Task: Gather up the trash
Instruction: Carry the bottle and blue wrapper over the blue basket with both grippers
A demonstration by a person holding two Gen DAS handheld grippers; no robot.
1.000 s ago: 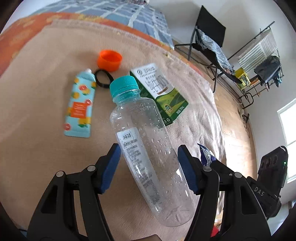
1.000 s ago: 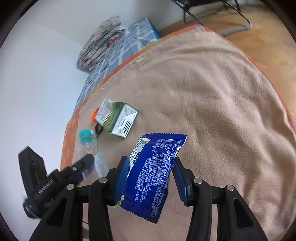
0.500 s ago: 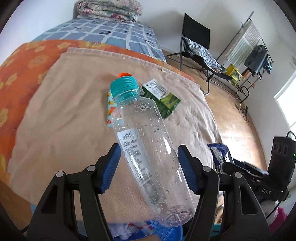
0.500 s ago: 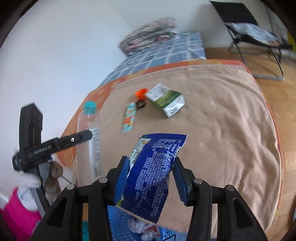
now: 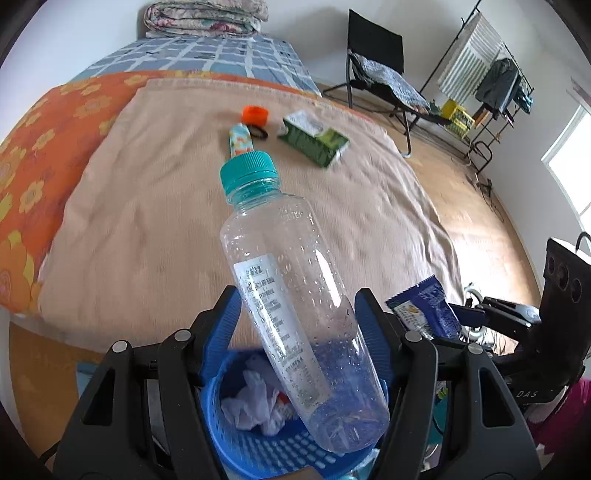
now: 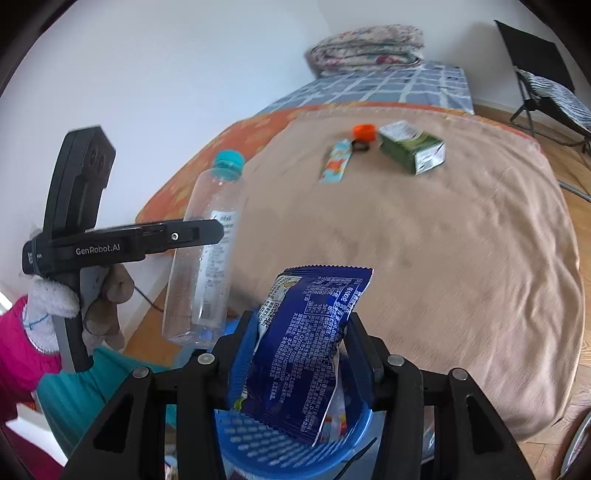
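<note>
My left gripper is shut on a clear plastic bottle with a teal cap, tilted over the blue mesh bin. The bin holds crumpled white paper. My right gripper is shut on a blue snack wrapper, held above the same blue bin. In the right wrist view the bottle hangs at the left in the left gripper, which a gloved hand holds. On the beige blanket lie a green carton, an orange cap and a patterned pouch.
The bed's near edge ends just before the bin. A black hair tie lies beside the orange cap. A folding chair and a drying rack stand on the wooden floor at the right. A folded quilt sits at the bed's far end.
Both grippers have drawn back from the bed with their loads and now hang over the blue bin. The items left on the blanket look farther away.
</note>
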